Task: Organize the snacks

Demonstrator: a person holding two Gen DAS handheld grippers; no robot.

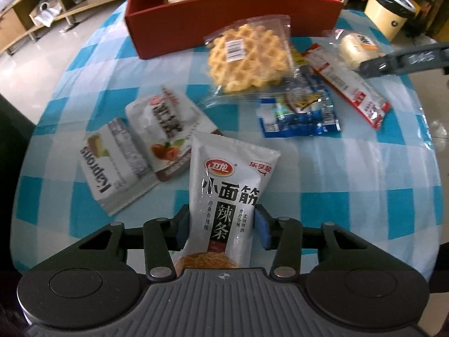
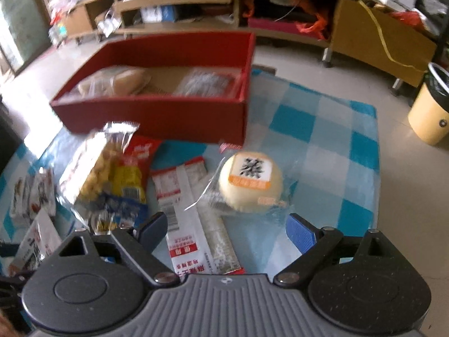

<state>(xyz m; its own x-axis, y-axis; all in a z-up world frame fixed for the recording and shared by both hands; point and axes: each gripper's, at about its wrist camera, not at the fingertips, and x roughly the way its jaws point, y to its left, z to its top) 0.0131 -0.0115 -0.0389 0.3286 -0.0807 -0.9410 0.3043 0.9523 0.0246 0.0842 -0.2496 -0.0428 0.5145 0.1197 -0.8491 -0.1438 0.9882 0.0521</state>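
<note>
My left gripper (image 1: 223, 224) is shut on a grey spicy-strip packet (image 1: 227, 191) and holds it above the checked tablecloth. A red box (image 1: 196, 19) stands at the far side with wrapped snacks inside. A waffle pack (image 1: 249, 56), a blue packet (image 1: 297, 112), a red-and-white packet (image 1: 348, 84) and a round bun (image 1: 356, 47) lie in front of it. My right gripper (image 2: 227, 230) is open, just short of the round bun (image 2: 249, 185), over the red-and-white packet (image 2: 182, 224). The red box (image 2: 157, 112) lies beyond. The right gripper's finger (image 1: 404, 60) shows beside the bun.
Two white wafer packets (image 1: 134, 146) lie on the left of the table. The blue-and-white tablecloth (image 1: 350, 196) covers a round table. A yellow bin (image 2: 432, 112) stands on the floor at right. Wooden shelves (image 2: 196, 0) line the far wall.
</note>
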